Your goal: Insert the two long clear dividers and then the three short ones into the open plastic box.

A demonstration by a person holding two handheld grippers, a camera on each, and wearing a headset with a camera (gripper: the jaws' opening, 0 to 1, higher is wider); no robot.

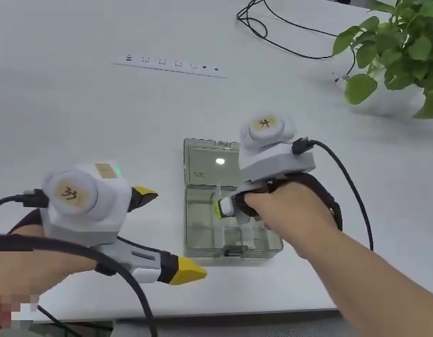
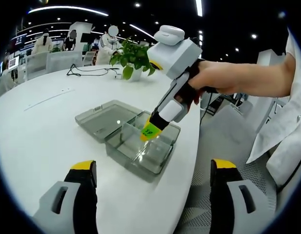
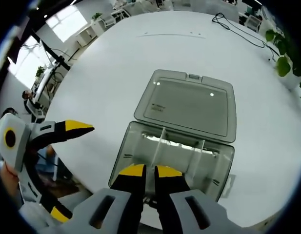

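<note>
The right gripper (image 3: 150,171) has its yellow-tipped jaws drawn narrow, and they appear closed on the top edge of a thin clear plastic divider (image 3: 159,144) that runs straight ahead of its tips; directly beneath it sits the smoky grey translucent plastic box (image 3: 122,156), with the flat hinged lid (image 3: 189,105) lying open beyond on the white tabletop (image 1: 76,126); a long clear divider (image 3: 182,142) stands crosswise just past the tips. From where I stand, the step in hand looks like seating this piece; to do it well, keep the sheet upright, line both its ends with the wall slots, and press straight down rather than at a slant, or it may bow and jam. The left gripper (image 1: 165,230) hangs wide open and empty, off to the right gripper's left, clear of the box; it could steady the near wall.
</note>
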